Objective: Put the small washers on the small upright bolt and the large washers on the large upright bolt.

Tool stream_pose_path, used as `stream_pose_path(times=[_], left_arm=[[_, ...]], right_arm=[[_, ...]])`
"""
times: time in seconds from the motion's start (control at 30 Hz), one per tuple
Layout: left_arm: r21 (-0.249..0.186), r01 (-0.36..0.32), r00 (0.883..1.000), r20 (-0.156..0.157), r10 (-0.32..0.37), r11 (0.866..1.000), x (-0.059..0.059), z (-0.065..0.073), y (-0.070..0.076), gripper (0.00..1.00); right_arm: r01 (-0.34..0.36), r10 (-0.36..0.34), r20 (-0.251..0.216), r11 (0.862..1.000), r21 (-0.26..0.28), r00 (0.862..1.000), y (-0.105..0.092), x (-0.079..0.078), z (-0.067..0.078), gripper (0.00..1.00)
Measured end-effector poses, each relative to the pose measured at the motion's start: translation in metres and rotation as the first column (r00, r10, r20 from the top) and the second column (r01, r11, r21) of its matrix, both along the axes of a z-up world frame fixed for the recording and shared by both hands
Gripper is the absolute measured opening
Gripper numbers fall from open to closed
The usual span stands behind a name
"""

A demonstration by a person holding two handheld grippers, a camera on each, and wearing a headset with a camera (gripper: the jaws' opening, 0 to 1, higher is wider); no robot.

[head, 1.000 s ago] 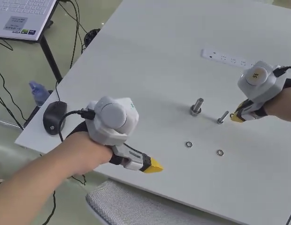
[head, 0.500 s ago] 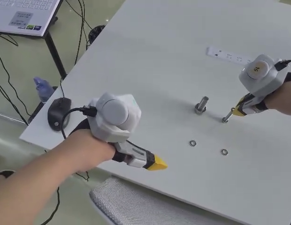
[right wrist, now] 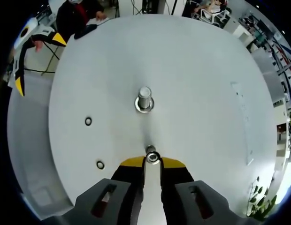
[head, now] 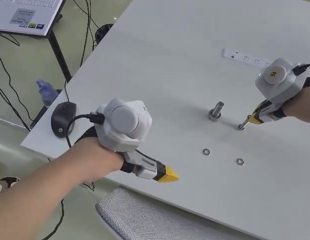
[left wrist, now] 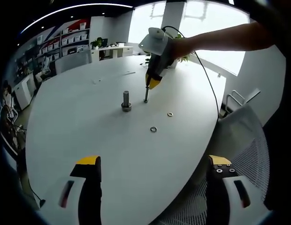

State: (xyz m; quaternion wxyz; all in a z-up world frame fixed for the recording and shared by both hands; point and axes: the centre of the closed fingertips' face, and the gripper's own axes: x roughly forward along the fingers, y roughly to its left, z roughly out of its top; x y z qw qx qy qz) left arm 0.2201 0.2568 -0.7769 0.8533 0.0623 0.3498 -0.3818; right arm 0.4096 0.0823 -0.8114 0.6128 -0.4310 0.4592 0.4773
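- Right tongs [head: 249,120] have slid in from 3 o'clock onto the small upright bolt [head: 241,125], clenched on what looks like a held washer [right wrist: 152,157] at its tip. Judging by that, a drop is close!
- Left tongs [head: 167,175], nearest, hang released at 7 o'clock.
- Two loose washers [head: 206,151] wait on the counter [head: 160,60].
- Large upright bolt [head: 215,111] stands farthest, at 10 o'clock of the small one.

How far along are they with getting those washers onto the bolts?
Partway, it seems. The large bolt has a wider ring at its base, possibly washers already on; I cannot tell. In hand: the right gripper pinches what looks like a washer atop the small bolt. Left: two loose washers lie on the table, and the left gripper hangs open, empty.
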Motion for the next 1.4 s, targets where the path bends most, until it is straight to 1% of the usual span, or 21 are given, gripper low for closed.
stream_pose_path(times=[0.13, 0.27, 0.47, 0.53, 0.87, 1.33, 1.4], left_arm=[[-0.004, -0.001, 1.0, 0.001, 0.001, 1.0, 0.001, 0.001, 0.0, 0.93], [0.001, 0.001, 1.0, -0.002, -0.001, 1.0, 0.0, -0.001, 0.001, 0.92], [0.004, -0.001, 1.0, -0.011, 0.001, 1.0, -0.002, -0.003, 0.003, 0.91], [0.004, -0.002, 1.0, -0.014, 0.002, 1.0, -0.003, -0.004, 0.003, 0.91], [0.004, 0.001, 1.0, -0.026, -0.001, 1.0, -0.006, -0.008, 0.003, 0.9], [0.01, -0.001, 1.0, -0.027, 0.001, 1.0, -0.007, -0.006, 0.006, 0.89], [0.015, 0.0, 1.0, -0.028, 0.001, 1.0, -0.007, -0.007, 0.007, 0.89]], right_arm=[[-0.003, 0.003, -0.001, 1.0, -0.003, 1.0, 0.001, -0.001, -0.002, 0.12], [-0.005, 0.005, -0.002, 1.0, -0.007, 1.0, 0.001, -0.001, -0.004, 0.12], [-0.011, 0.011, -0.005, 1.0, -0.007, 1.0, 0.0, -0.001, -0.008, 0.12], [-0.014, 0.014, -0.007, 1.0, -0.009, 1.0, 0.0, -0.001, -0.011, 0.12], [-0.029, 0.029, -0.009, 0.999, -0.014, 1.0, 0.0, -0.003, -0.02, 0.13], [-0.039, 0.039, -0.007, 0.999, -0.024, 0.999, -0.003, 0.0, -0.038, 0.13], [-0.041, 0.041, -0.009, 0.999, -0.024, 0.999, -0.003, -0.001, -0.041, 0.13]])
